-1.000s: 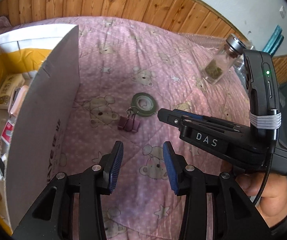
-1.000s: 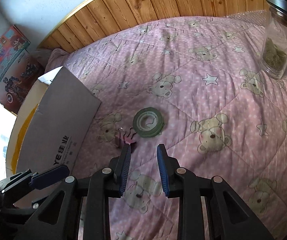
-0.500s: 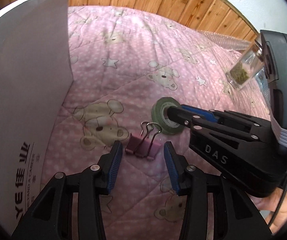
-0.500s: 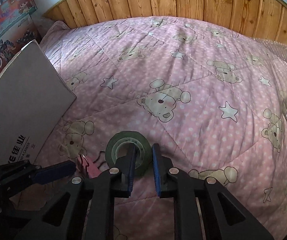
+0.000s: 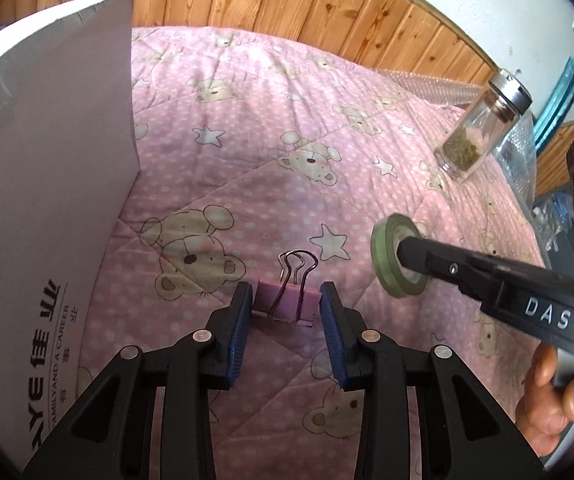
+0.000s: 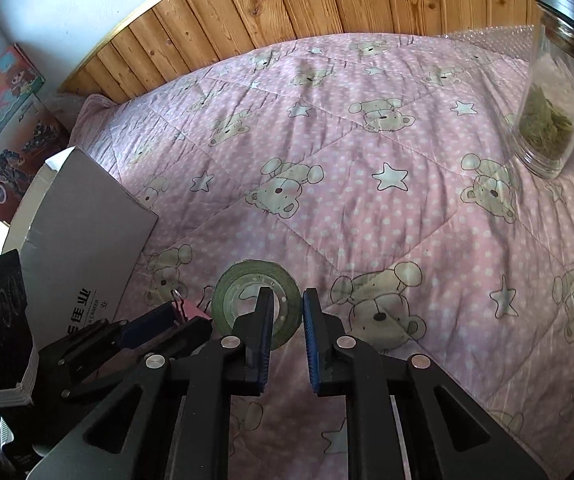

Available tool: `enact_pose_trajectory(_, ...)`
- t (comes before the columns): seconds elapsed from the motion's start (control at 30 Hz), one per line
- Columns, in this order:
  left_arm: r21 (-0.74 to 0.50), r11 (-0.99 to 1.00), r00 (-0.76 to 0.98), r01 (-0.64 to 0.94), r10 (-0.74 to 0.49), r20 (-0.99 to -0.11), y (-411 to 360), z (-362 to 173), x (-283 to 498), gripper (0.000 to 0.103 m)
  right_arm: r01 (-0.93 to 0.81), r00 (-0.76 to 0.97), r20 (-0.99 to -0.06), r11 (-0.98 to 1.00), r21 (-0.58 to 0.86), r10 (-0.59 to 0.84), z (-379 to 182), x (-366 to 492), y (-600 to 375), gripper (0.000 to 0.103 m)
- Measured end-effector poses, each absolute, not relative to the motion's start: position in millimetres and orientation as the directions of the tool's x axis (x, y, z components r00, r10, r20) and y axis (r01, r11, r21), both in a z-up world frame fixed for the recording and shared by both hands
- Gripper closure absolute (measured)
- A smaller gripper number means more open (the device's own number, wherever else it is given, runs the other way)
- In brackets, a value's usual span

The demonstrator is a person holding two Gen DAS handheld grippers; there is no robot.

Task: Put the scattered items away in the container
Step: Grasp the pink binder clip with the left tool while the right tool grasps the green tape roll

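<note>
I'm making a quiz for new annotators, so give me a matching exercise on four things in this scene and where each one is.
Things:
1. binder clip
2. tape roll
3. glass jar
4. cardboard box

Places:
A. upright on the quilt, far from both grippers
B. between the left gripper's fingers
C. standing at the quilt's left edge
D. rim between the right gripper's fingers

Pairs: 1-B, 2-D, 3-A, 4-C
</note>
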State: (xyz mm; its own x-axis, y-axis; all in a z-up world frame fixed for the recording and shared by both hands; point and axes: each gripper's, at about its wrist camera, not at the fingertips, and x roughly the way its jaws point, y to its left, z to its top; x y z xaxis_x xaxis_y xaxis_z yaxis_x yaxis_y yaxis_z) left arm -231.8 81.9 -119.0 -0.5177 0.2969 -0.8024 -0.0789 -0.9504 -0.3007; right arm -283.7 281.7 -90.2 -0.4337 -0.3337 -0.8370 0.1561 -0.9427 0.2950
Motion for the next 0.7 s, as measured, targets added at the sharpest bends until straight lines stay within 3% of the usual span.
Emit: enact_pose_trajectory(0.7, -0.282, -0.952, -0.508, -0.119, 0.302, -0.806, 82.3, -85.1, -146.2, 0.067, 0.086, -0.414, -0.823, -0.916, 0.391, -0.390, -88.9, -201.5, 287.2, 0.087)
